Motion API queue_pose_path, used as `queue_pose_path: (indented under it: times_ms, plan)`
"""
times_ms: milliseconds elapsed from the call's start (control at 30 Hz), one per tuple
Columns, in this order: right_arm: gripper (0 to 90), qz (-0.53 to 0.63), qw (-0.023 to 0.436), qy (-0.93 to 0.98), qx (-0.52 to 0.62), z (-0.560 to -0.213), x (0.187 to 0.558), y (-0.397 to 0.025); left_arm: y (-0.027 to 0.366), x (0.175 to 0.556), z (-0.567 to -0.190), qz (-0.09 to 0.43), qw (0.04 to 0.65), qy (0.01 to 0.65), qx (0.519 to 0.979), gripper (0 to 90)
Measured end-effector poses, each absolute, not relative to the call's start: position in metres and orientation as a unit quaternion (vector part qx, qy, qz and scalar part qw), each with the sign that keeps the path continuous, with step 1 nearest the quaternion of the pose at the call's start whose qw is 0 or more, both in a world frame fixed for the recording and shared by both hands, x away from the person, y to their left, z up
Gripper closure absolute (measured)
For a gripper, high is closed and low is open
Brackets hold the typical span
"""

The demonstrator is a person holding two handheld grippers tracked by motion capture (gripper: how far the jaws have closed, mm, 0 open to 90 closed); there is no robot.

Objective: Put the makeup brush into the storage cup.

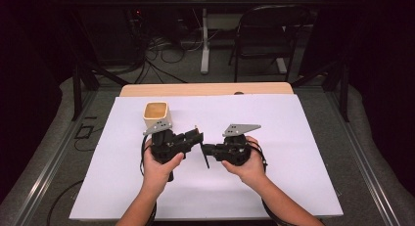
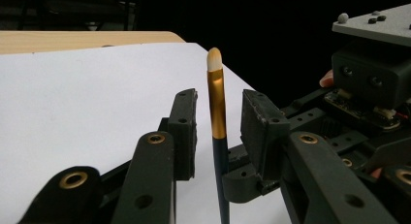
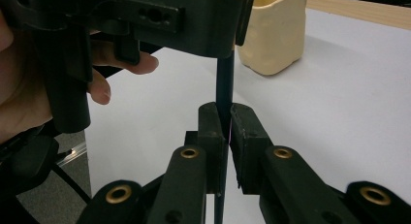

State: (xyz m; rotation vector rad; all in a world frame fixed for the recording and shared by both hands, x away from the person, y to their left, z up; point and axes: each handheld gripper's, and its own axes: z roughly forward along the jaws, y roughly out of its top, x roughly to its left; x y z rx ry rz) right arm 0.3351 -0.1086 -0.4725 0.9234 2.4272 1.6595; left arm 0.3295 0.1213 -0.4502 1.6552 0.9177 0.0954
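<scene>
Right claw (image 3: pixel 224 132) pinching upright paintbrush (image 2: pixel 216 103) by its dark handle, left claw (image 2: pixel 219 120) spread around its ferrule, cream cup (image 1: pixel 156 116) far left on table (image 1: pixel 293 138).

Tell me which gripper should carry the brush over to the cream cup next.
Probably the right gripper: its jaws are shut on the brush handle. The left gripper is open, its jaws standing either side of the ferrule without touching, though it is nearer the cream cup.

- left gripper (image 2: pixel 219 120) jaws stand apart, a brush (image 2: pixel 216 105) upright between them, touching neither
- brush has a gold ferrule and pale tip
- right gripper (image 2: pixel 245 183) clamps its dark handle below
- white sheet (image 2: pixel 87 93) beneath
</scene>
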Motion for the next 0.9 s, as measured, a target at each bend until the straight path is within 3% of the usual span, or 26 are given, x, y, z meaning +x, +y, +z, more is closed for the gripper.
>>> queue_pose_path:
  times_ms: [900]
  plan:
    - [83.6,0.536,0.024,0.794,0.286,-0.4735,0.3316,-0.1020,0.1206,0.3285,-0.4507,0.034,0.579,0.401,0.709,81.3]
